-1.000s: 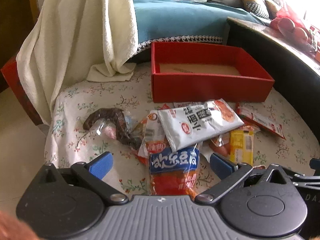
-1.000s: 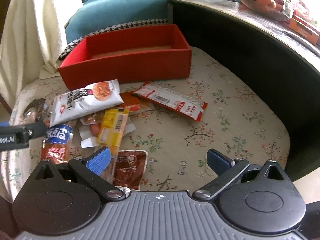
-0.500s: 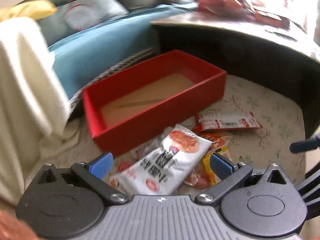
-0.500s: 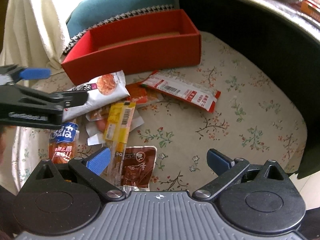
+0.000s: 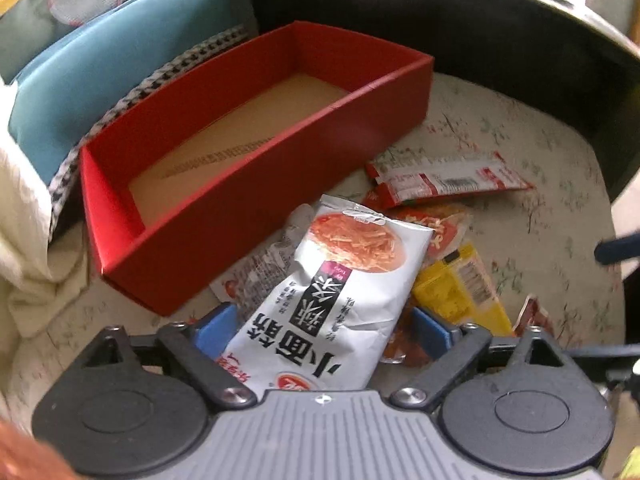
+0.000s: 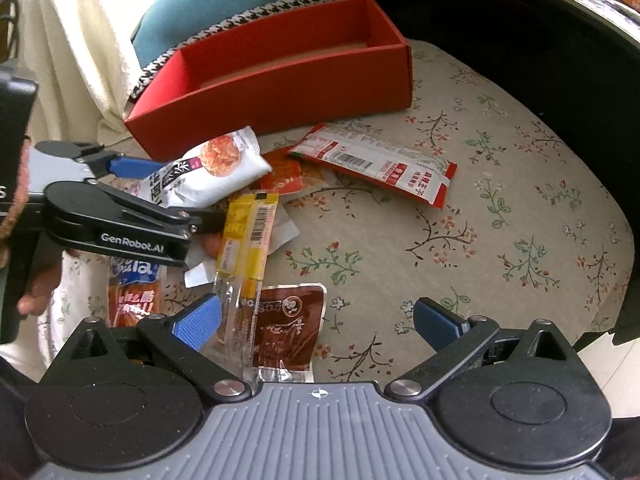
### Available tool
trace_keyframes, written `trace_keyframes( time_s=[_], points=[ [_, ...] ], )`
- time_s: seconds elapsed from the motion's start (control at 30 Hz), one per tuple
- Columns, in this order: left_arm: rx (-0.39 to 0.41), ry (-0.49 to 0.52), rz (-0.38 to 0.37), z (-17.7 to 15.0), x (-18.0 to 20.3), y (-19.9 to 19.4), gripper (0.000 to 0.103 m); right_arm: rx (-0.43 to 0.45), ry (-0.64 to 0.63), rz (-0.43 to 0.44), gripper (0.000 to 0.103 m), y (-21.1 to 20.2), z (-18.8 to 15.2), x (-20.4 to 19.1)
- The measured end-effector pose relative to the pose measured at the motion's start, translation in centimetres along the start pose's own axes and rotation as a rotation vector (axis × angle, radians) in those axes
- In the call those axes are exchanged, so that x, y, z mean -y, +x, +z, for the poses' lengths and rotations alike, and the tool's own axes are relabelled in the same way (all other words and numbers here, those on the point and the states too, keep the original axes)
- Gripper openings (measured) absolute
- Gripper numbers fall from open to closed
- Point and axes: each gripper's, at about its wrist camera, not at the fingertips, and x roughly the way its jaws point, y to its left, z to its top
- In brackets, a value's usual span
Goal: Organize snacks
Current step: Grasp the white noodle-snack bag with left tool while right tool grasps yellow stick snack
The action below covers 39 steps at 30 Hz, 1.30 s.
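While your left gripper (image 5: 324,330) is closing in, the left wrist view has the white noodle snack packet (image 5: 340,292) sitting right between its blue pads (image 5: 214,328). The near pad looks right up against the packet's edge, the far one I can't call, so it's not a firm pinch yet. The packet lies on top of the pile, just in front of the red box (image 5: 248,160), whose tan floor is bare. Off to the right you've got a yellow snack stick (image 5: 464,284) and, further back, a long red-and-white packet (image 5: 448,178), all on the floral cushion (image 5: 520,128).

From the right wrist view, your right gripper (image 6: 316,322) is spread wide with nothing pinched, hovering low over the near end of the pile. A brown sauce-style pouch (image 6: 286,320) and the clear end of the yellow stick (image 6: 246,236) show between its fingers (image 6: 198,320), but the pads aren't touching them. The left gripper (image 6: 160,188) comes in from the left side, straddling the white packet (image 6: 208,172). A blue-and-orange packet (image 6: 134,292) peeks out below it. The red box (image 6: 280,80) sits behind the pile, and the red-and-white packet (image 6: 376,164) is lying flat just right of it all.
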Motion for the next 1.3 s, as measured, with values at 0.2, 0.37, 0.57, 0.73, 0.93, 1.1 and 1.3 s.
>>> trace_keyframes(
  time_s=[0.2, 0.37, 0.57, 0.73, 0.93, 1.1, 1.3],
  points=[
    [0.029, -0.115, -0.020, -1.4, 0.5, -2.3, 0.058, 0.033, -0.020, -0.039, 0.102, -0.3, 0.0, 0.0],
    [0.063, -0.208, -0.037, -3.0, 1.2, -5.0, 0.054, 0.053, -0.044, -0.076, 0.102, -0.4, 0.1, -0.1],
    [0.033, -0.181, 0.004, -4.1, 2.3, -5.3, 0.066, 0.034, -0.047, -0.069, 0.102, -0.2, -0.1, -0.2],
    [-0.022, -0.111, 0.049, -3.7, 3.6, -2.9, 0.075, 0.031, -0.035, -0.077, 0.103, -0.2, -0.1, 0.1],
    [-0.019, -0.077, 0.098, -2.7, 4.6, -1.8, 0.079, 0.027, -0.014, -0.085, 0.103, -0.1, 0.0, 0.7],
    [0.010, -0.149, 0.086, -2.5, 3.5, -2.2, 0.049, 0.031, -0.037, -0.097, 0.103, -0.1, 0.0, 0.1],
    [0.041, -0.322, 0.102, -3.2, 0.1, -4.2, 0.040, 0.067, -0.075, -0.112, 0.102, -0.1, 0.8, -1.6]
  ],
)
